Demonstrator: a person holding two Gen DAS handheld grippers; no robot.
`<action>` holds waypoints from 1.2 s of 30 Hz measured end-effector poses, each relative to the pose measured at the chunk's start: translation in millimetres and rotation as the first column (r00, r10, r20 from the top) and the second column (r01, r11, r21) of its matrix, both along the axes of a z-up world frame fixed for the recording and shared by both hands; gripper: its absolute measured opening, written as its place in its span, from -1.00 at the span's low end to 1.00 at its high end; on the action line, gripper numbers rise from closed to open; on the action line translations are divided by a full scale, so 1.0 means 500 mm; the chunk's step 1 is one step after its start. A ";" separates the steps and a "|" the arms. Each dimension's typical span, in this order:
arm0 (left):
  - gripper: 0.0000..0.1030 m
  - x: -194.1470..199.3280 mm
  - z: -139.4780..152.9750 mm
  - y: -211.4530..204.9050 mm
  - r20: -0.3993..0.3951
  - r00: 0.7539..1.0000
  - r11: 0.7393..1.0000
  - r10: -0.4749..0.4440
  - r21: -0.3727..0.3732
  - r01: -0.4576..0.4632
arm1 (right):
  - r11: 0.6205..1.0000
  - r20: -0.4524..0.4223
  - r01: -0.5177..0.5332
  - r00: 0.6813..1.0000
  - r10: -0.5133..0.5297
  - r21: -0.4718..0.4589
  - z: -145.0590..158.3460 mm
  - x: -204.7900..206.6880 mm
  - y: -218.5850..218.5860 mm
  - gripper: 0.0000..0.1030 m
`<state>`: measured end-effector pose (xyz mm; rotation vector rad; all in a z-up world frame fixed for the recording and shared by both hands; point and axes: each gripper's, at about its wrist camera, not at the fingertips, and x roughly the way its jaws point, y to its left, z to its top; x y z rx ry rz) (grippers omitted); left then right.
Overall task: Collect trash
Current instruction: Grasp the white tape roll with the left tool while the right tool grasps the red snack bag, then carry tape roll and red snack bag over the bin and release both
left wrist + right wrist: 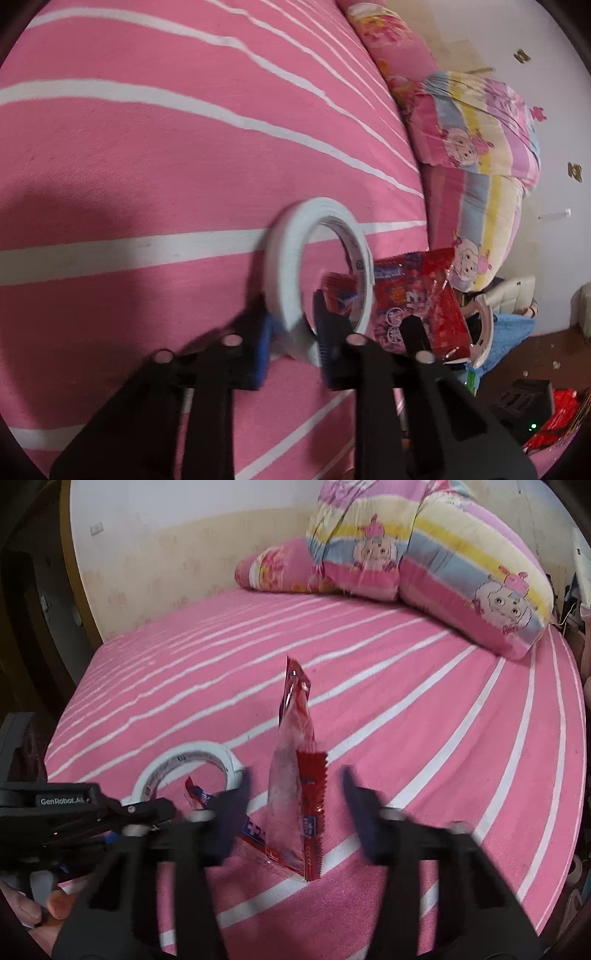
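Observation:
A white tape roll [317,273] is pinched at its rim between the blue pads of my left gripper [291,336], held above the pink striped bed sheet [147,147]. It also shows in the right wrist view [188,766], with the left gripper [110,812] at lower left. A red snack wrapper [299,775] stands on edge on the sheet between the open fingers of my right gripper [295,794], not clamped. The wrapper shows in the left wrist view [413,302], with a right gripper finger [413,332] against it.
A folded cartoon quilt [424,561] and a pink pillow [277,572] lie at the bed's far end. In the left wrist view the floor beside the bed holds blue cloth [509,332], a black box [524,406] and red wrappers [554,417].

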<state>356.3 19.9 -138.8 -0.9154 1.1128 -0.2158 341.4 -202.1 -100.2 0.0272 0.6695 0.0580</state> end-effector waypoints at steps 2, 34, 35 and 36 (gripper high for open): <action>-0.66 -0.003 0.003 0.001 0.005 1.000 1.000 0.003 -0.003 -0.003 | 1.000 0.020 0.002 1.000 -0.002 -0.009 0.007 -0.009 0.002 -0.65; -0.81 -0.392 0.260 -0.044 0.315 0.949 0.995 0.009 -0.094 0.022 | 0.997 0.212 0.007 0.977 0.008 -0.074 0.188 -0.442 -0.003 -0.74; -0.81 -0.407 0.268 -0.050 0.319 0.948 0.994 0.006 -0.102 0.028 | 0.997 0.224 0.012 0.975 0.006 -0.078 0.202 -0.466 -0.012 -0.74; -0.81 -0.424 0.279 -0.059 0.324 0.946 0.993 0.001 -0.110 0.037 | 0.996 0.235 0.019 0.972 0.001 -0.083 0.213 -0.488 -0.019 -0.75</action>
